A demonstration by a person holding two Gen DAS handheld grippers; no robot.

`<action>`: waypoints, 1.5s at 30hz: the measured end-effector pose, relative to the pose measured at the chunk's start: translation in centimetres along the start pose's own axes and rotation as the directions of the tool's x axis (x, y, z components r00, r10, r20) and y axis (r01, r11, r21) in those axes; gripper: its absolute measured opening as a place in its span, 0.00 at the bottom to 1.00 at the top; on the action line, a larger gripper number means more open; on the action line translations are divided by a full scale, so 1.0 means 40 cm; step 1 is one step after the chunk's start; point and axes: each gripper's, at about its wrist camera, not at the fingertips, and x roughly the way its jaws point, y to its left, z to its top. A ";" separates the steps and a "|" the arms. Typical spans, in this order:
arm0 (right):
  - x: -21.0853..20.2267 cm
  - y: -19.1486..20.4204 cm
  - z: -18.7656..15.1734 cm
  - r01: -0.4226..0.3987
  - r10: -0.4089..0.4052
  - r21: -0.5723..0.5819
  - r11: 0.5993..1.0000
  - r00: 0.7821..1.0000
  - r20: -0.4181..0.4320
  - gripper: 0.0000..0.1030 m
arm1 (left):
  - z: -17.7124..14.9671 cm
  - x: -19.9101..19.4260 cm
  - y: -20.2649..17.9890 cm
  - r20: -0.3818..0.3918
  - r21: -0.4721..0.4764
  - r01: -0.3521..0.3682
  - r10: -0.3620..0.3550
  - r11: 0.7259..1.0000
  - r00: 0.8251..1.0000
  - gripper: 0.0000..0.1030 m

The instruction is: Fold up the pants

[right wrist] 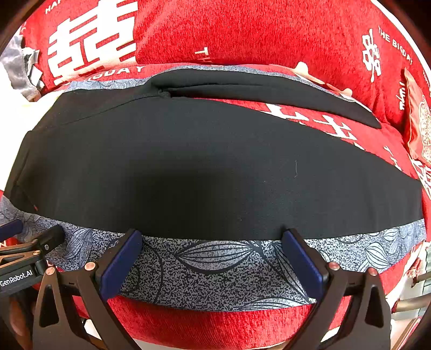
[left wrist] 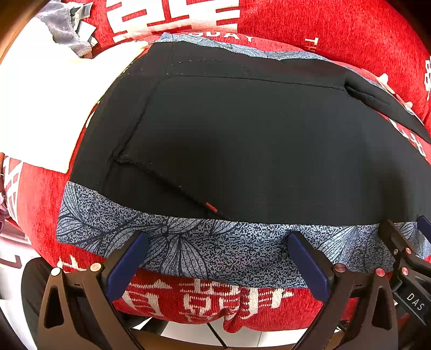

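Black fabric fills both wrist views: the pants [left wrist: 242, 140] lie spread flat on a blue-grey cloth [left wrist: 204, 247] printed with dark leaf outlines, which in turn covers a red chenille sofa cover [left wrist: 336, 24]. In the right wrist view one leg of the pants [right wrist: 215, 172] runs across the frame, with the other leg stretched out behind it, a strip of red cover showing between them.

White woven writing marks the red cover [right wrist: 242, 29]: large Chinese-style characters, the letters "BIGDAY" beside them, and "THE BIGDAY" curving along the far right edge. A small red tag [left wrist: 210, 206] sits at a seam of the pants near the front edge; its text is too small to read.

Left gripper [left wrist: 218, 254] is spread wide, its blue-padded fingers [left wrist: 126, 265] resting over the printed cloth just short of the pants' near hem, holding nothing. Right gripper [right wrist: 212, 251] is likewise spread apart with nothing between its pads, placed at the near hem. Each camera catches the neighbouring tool at its edge: the body of the left one [right wrist: 24, 258] bears the label "GenRobot.AI", and the right one [left wrist: 404, 258] shows the letters "DAS". A grey velvety garment [left wrist: 64, 29] lies crumpled at the far left, beside a white cloth [left wrist: 45, 107].
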 end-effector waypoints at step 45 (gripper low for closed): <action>-0.038 0.003 0.011 0.009 -0.010 -0.044 0.999 1.000 -0.021 1.00 | 0.082 -0.047 0.010 -0.010 0.019 -0.007 0.007 1.000 1.000 1.00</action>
